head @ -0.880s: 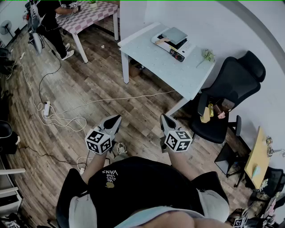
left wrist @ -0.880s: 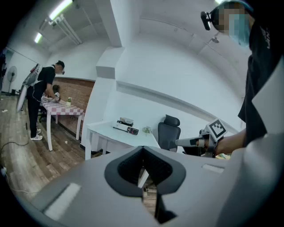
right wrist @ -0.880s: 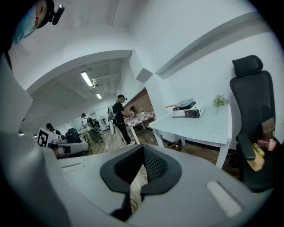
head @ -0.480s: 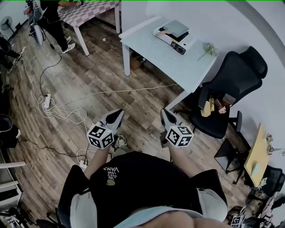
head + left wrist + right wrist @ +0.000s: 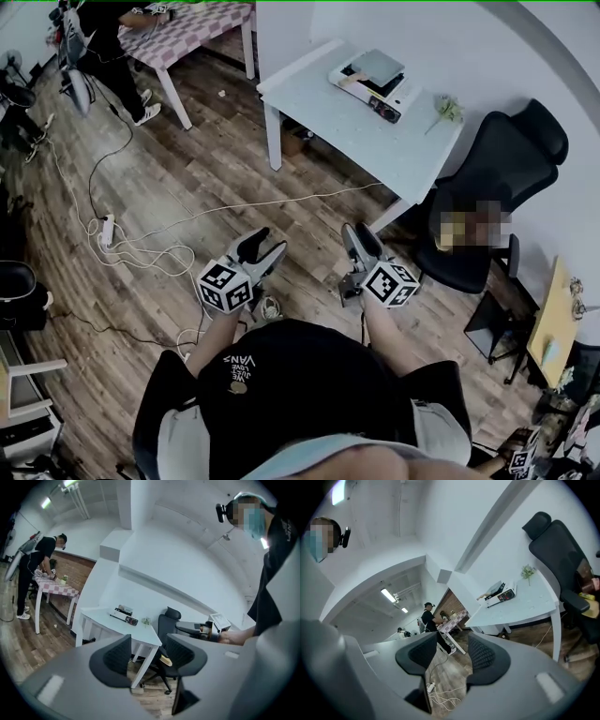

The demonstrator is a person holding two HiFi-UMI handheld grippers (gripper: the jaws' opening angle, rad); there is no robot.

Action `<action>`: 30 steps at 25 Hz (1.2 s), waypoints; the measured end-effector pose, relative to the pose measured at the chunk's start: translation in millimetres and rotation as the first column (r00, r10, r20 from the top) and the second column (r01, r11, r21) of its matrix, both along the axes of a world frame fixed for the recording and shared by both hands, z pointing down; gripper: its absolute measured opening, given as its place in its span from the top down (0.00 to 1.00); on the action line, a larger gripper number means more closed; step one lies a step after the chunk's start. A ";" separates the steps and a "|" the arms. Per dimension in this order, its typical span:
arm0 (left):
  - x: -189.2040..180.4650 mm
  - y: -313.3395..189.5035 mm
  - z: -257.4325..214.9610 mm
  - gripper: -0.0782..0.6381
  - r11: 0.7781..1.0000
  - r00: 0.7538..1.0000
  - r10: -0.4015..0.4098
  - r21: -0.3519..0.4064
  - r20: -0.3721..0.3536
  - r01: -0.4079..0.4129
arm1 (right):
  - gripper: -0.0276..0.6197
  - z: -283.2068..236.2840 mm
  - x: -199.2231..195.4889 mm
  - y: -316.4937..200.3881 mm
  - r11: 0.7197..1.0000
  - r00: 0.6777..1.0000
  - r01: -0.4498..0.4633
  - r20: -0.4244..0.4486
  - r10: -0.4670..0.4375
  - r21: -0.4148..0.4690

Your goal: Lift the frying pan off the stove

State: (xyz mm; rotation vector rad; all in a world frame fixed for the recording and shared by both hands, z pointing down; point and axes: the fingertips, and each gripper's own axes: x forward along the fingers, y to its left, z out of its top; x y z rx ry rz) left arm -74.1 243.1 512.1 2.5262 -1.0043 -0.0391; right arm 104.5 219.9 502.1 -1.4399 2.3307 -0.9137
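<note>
The frying pan (image 5: 378, 66), grey with a pale handle, sits on a portable stove (image 5: 386, 103) at the far end of a white table (image 5: 347, 127). Both grippers hang in front of my body above the wood floor, well short of the table. My left gripper (image 5: 262, 249) is open and holds nothing. My right gripper (image 5: 361, 241) is open and empty as well. In the left gripper view the stove (image 5: 124, 616) shows small and distant beyond the open jaws (image 5: 149, 658). In the right gripper view the stove (image 5: 502, 593) lies far off past the open jaws (image 5: 452, 656).
A black office chair (image 5: 497, 178) stands right of the table. Cables and a power strip (image 5: 108, 230) lie on the floor at left. A person (image 5: 98, 37) works at a checked table (image 5: 192, 23) at the back left. A small plant (image 5: 448, 110) sits near the stove.
Both grippers have drifted slightly right in the head view. The left one has turned, so its two fingers now show apart. The table sits a little nearer.
</note>
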 end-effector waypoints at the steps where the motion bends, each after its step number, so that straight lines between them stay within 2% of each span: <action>1: -4.4 -4.7 -0.8 0.60 1.000 1.000 0.010 0.004 0.003 -0.010 | 0.65 -1.2 -4.0 -4.7 1.000 1.000 -0.011 0.024 0.011 -0.003; 8: -37.7 -33.5 -3.7 0.60 0.997 0.997 0.082 0.011 0.010 -0.082 | 0.65 -7.4 -34.9 -29.4 0.997 0.992 -0.081 0.094 0.081 -0.003; 13: -47.3 -55.2 -2.2 0.60 0.993 0.993 0.119 0.012 0.001 -0.119 | 0.65 -2.1 -46.1 -40.5 0.994 0.990 -0.104 0.096 0.106 -0.025; 16: -44.9 -64.4 -0.4 0.60 0.992 0.992 0.126 0.007 -0.024 -0.126 | 0.65 1.6 -47.0 -50.3 0.993 0.991 -0.109 0.079 0.111 -0.034; 22: -36.7 -95.5 12.5 0.60 0.990 0.990 0.134 -0.033 -0.044 -0.136 | 0.65 9.9 -40.2 -82.7 0.991 0.987 -0.118 0.100 0.123 -0.055; 30: -7.8 -167.3 11.2 0.60 0.990 0.990 0.136 -0.032 -0.042 -0.137 | 0.65 19.1 -10.8 -150.7 0.990 0.983 -0.121 0.128 0.130 -0.074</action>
